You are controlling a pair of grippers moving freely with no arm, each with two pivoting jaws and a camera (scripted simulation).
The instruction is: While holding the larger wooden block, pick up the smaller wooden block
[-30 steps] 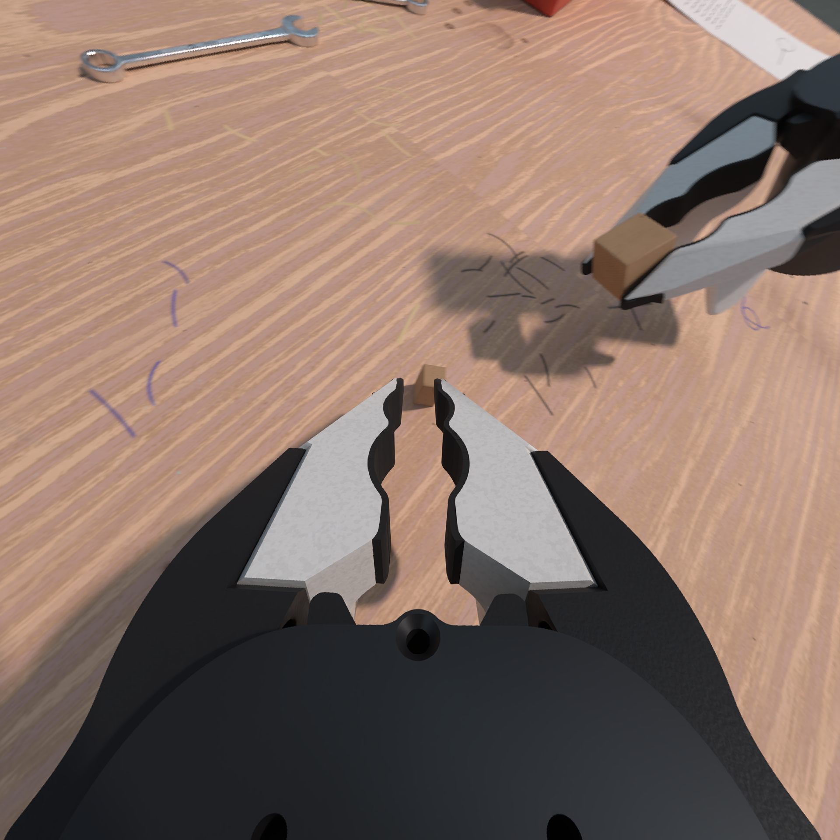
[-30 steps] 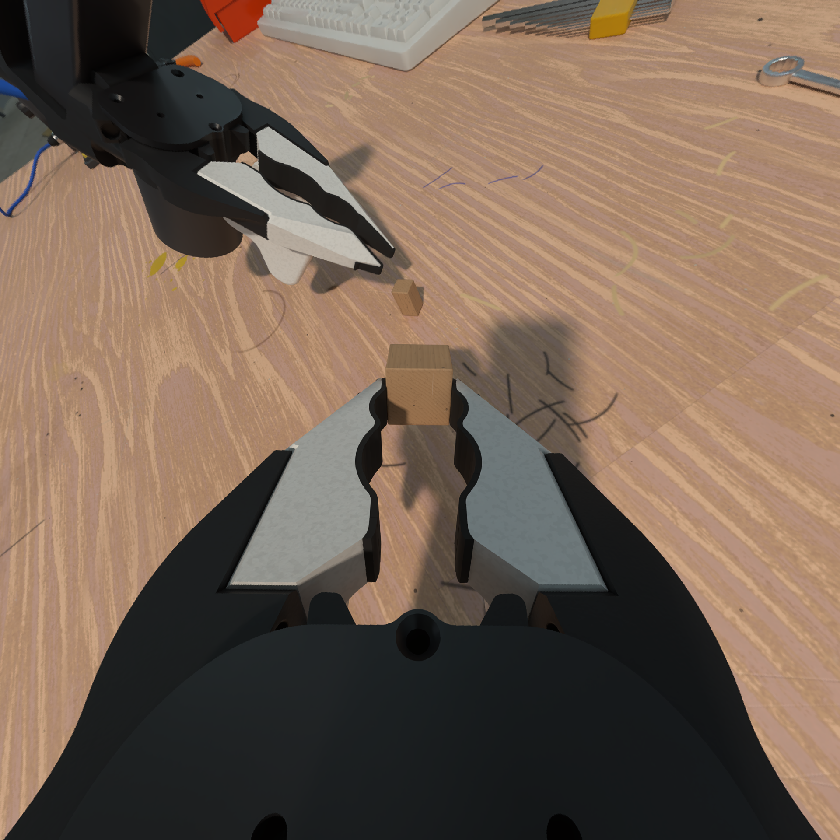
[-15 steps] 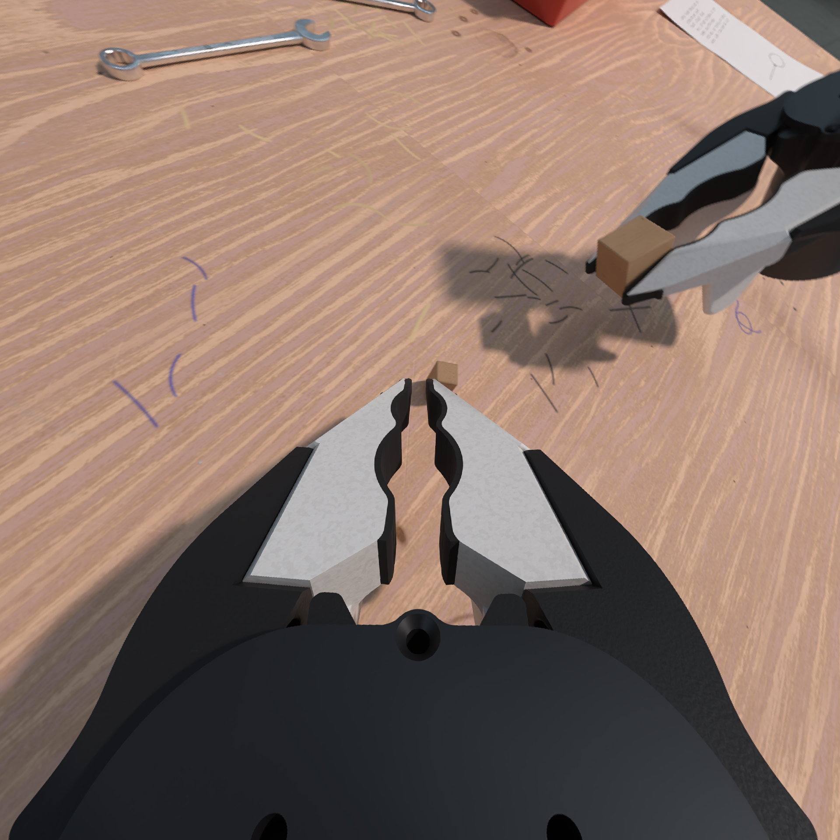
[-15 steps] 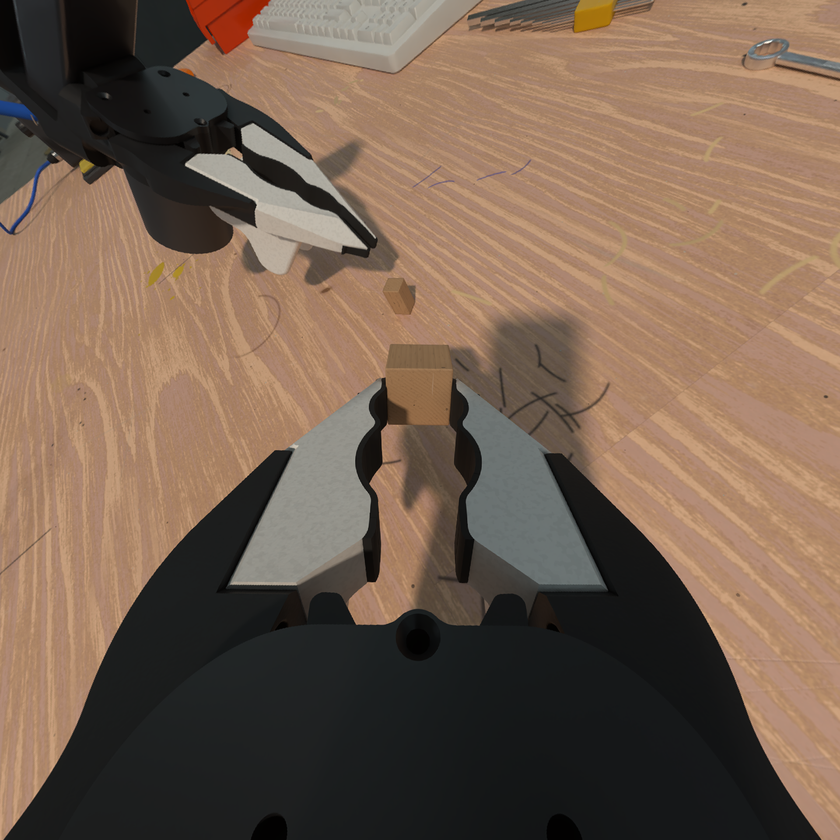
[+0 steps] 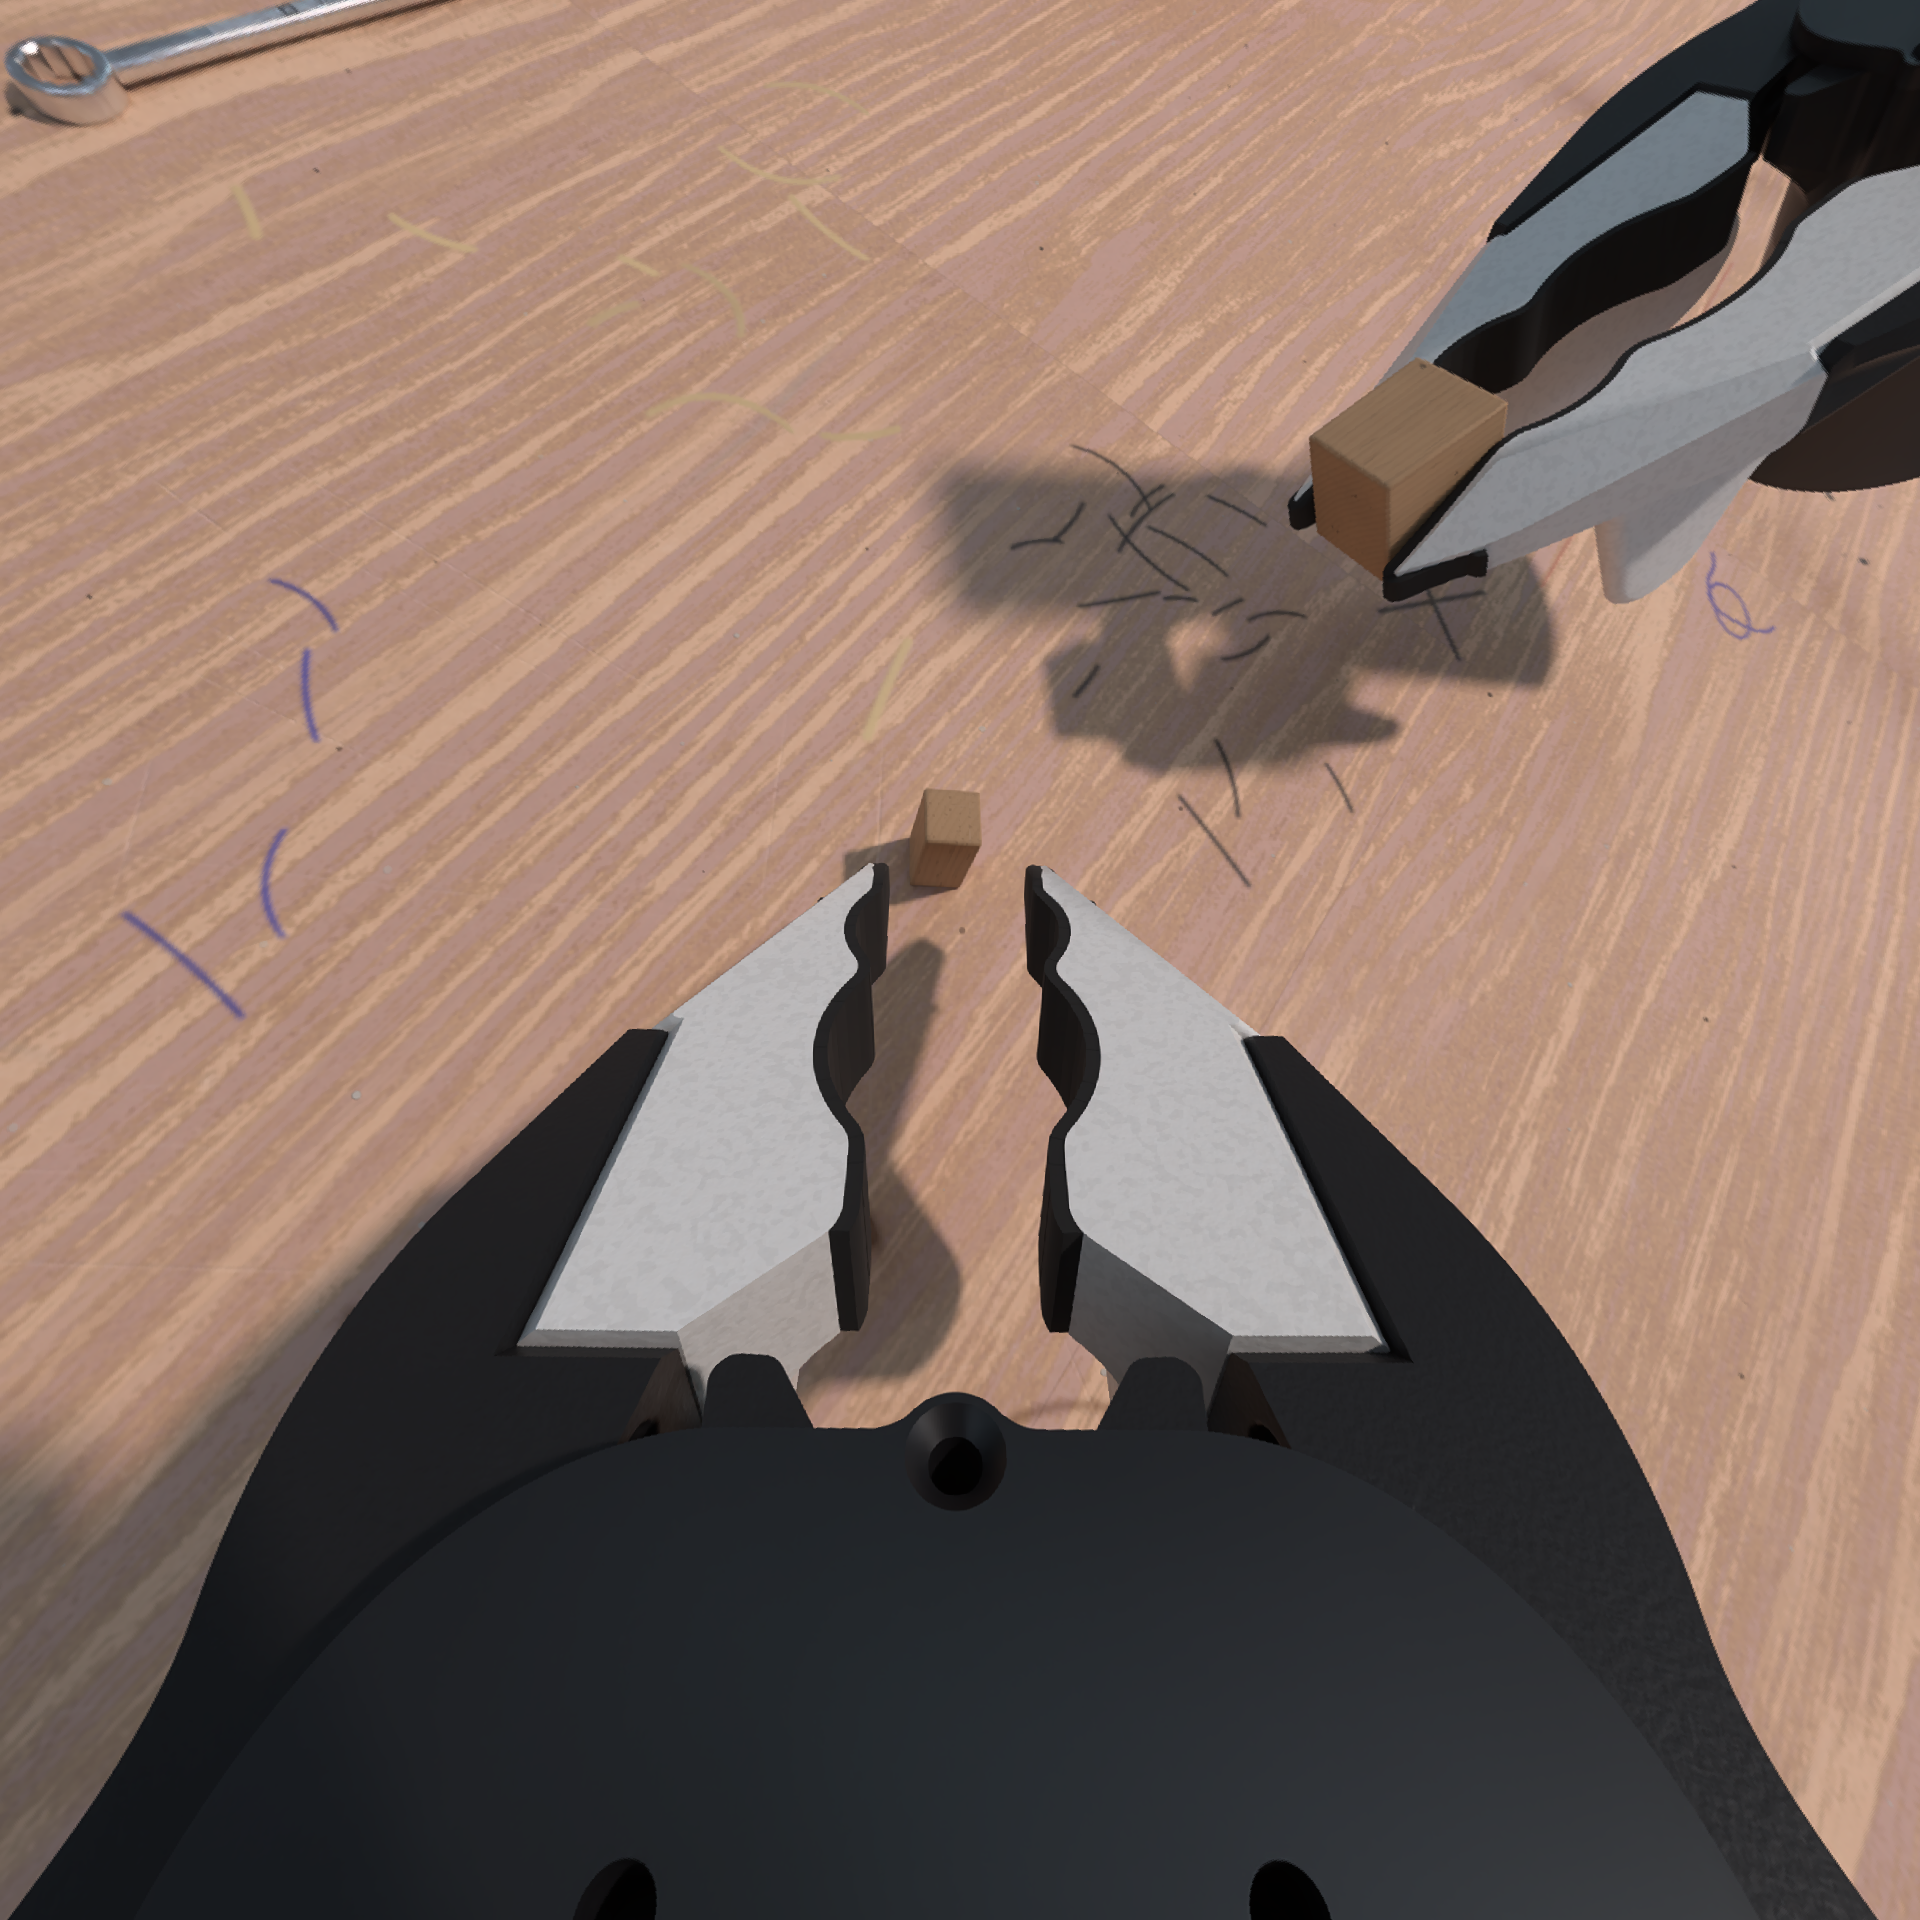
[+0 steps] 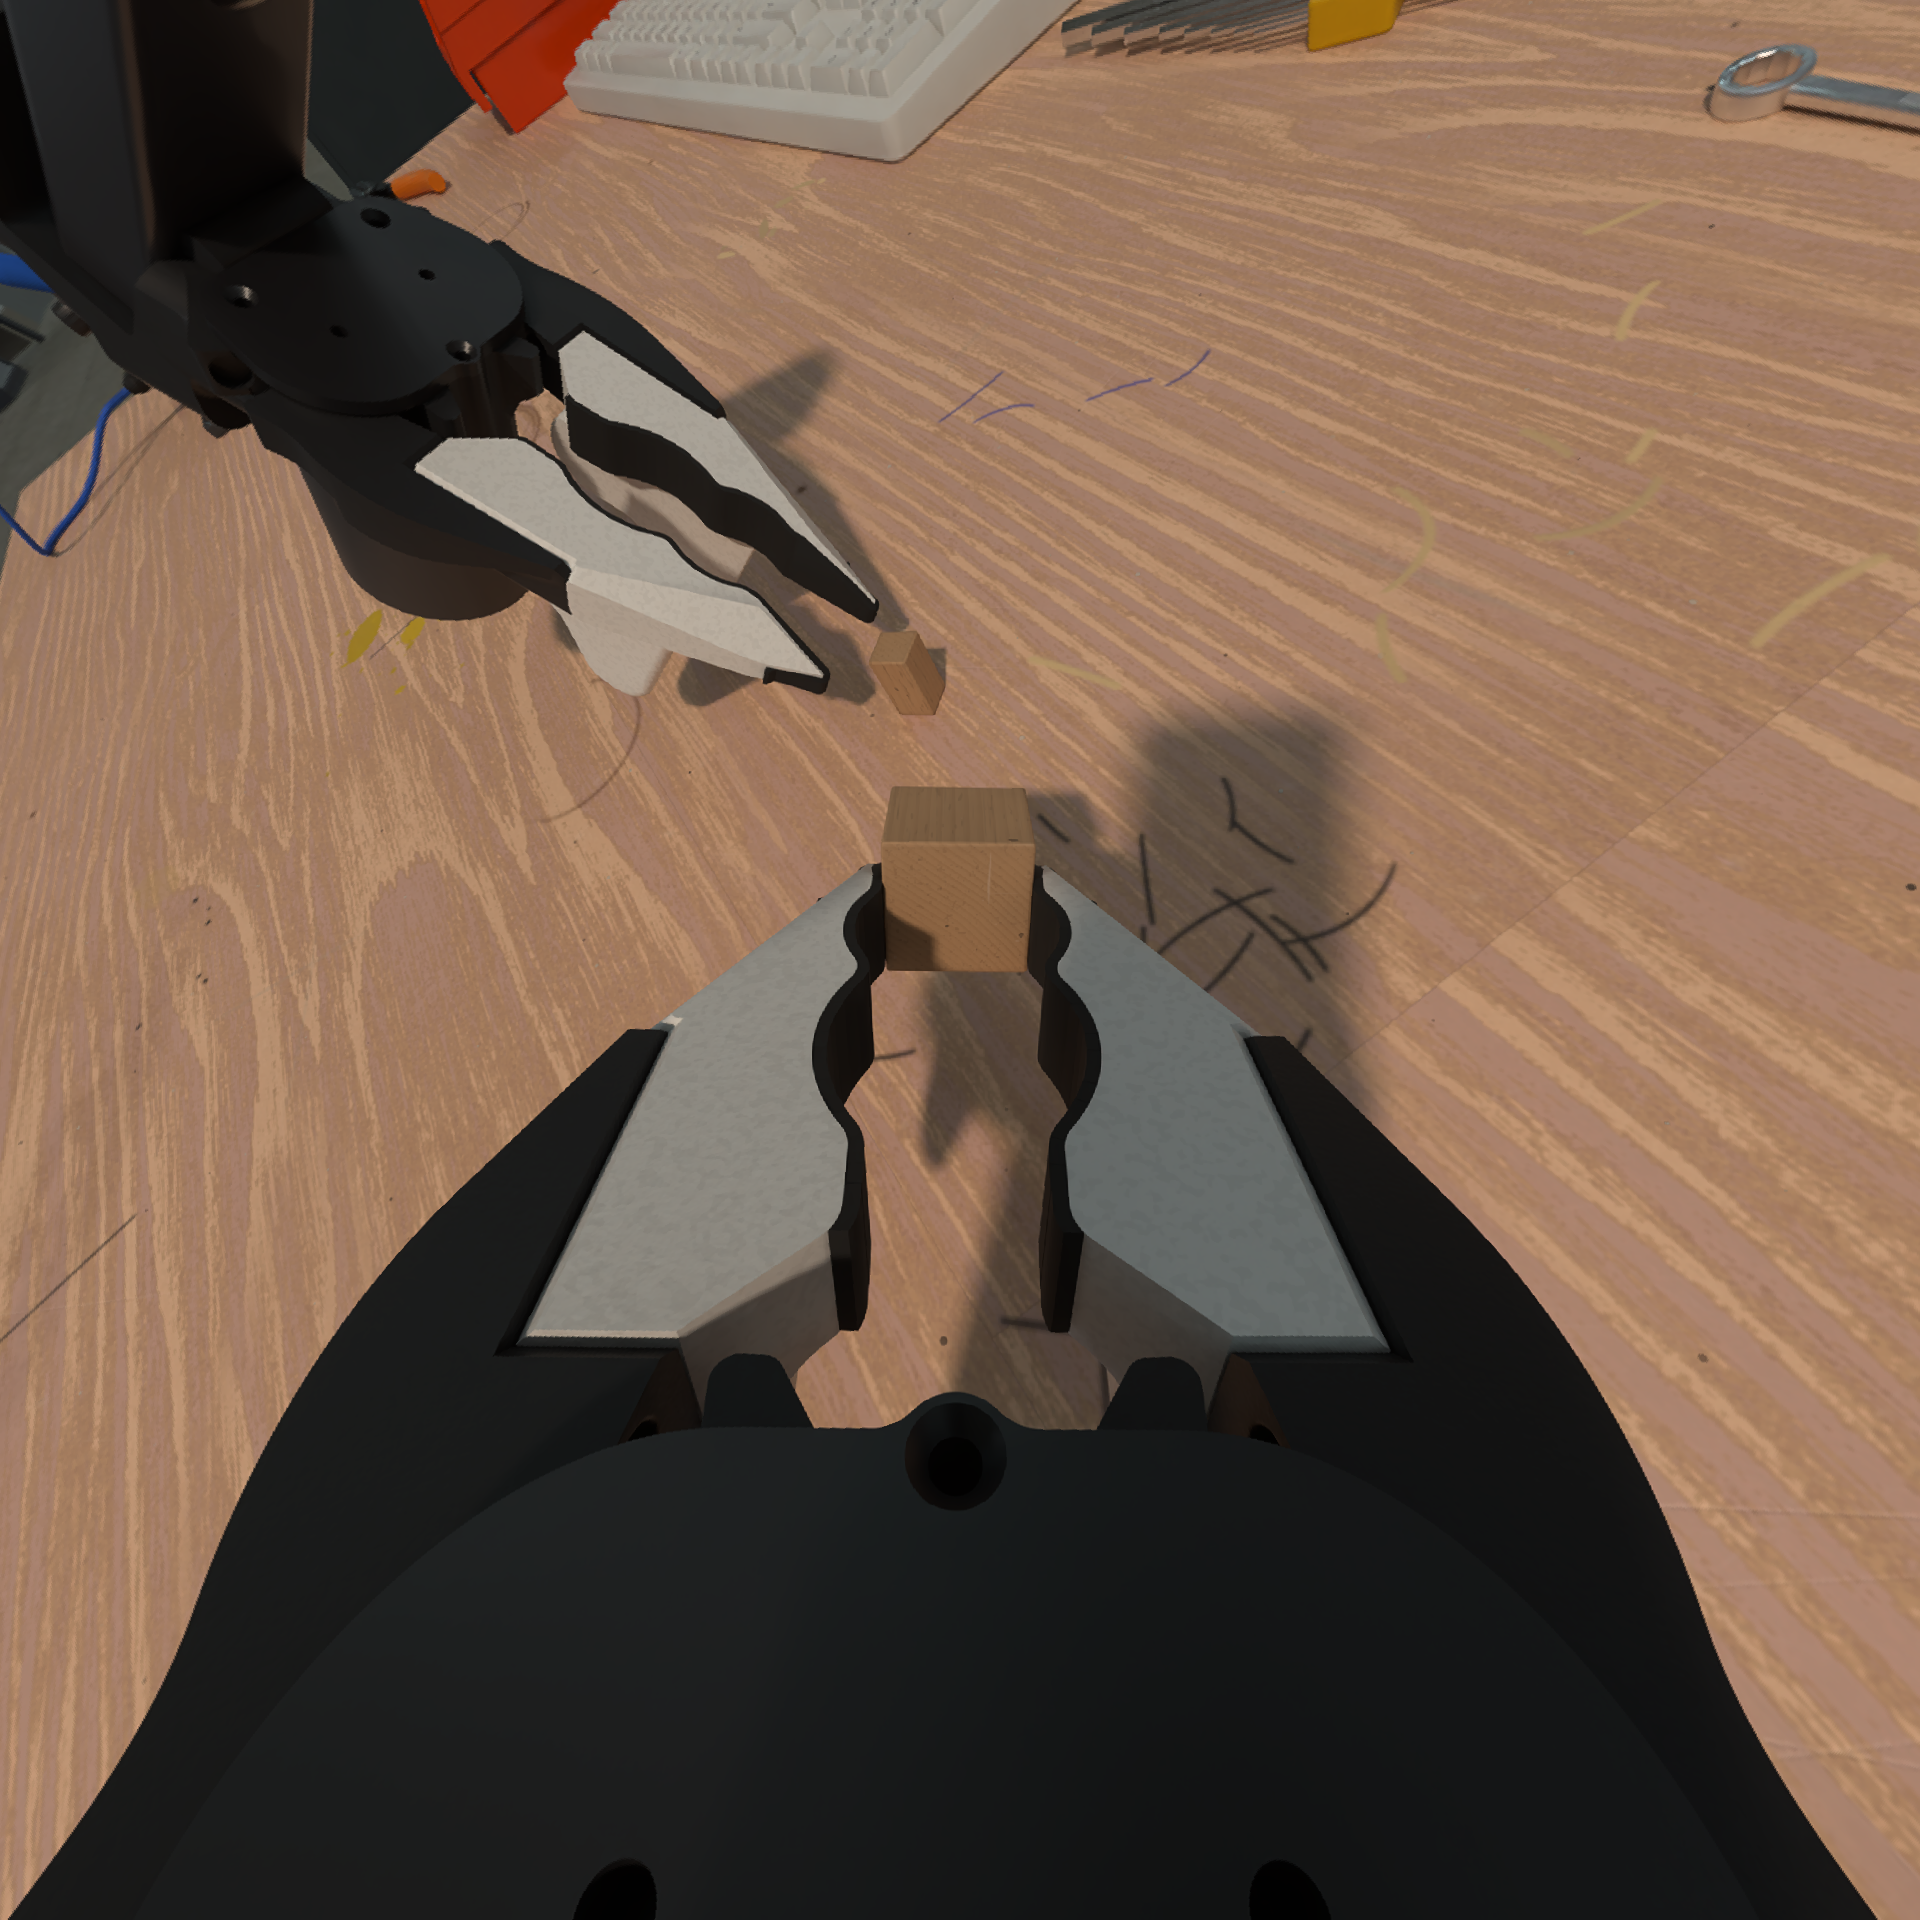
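Left wrist view
Left claw (image 5: 957,883): standing released, its two fingers spread with a clear gap between the tips, hovering low over the wooden surface (image 5: 520,468).
Smaller wooden block (image 5: 945,837): sitting on the surface just past the fingertips of the left claw, nearer the left finger, touching neither.
Right claw (image 5: 1351,540): showing to the upper right of the smaller wooden block, well apart from it, raised above the surface and clenching on the larger wooden block (image 5: 1397,473).
Dark scribbles (image 5: 1174,582): lying on the surface between the smaller wooden block and the right claw, under that claw's shadow.
Wrench (image 5: 62,78): lying far up and left of the smaller wooden block, at the picture's edge.

Right wrist view
Right claw (image 6: 957,894): grasping the larger wooden block (image 6: 957,878) between its fingertips, holding it clear of the surface (image 6: 1351,520).
Smaller wooden block (image 6: 907,672): resting on the surface beyond the larger wooden block and slightly to its left.
Left claw (image 6: 836,644): reaching in from the left, tips apart and just beside the smaller wooden block, not gripping it.
White keyboard (image 6: 790,52): lying far beyond the smaller wooden block, at the top edge.
Orange-red object (image 6: 499,42): sitting just left of the white keyboard.
Second wrench (image 6: 1808,88): lying far up and right of the smaller wooden block.
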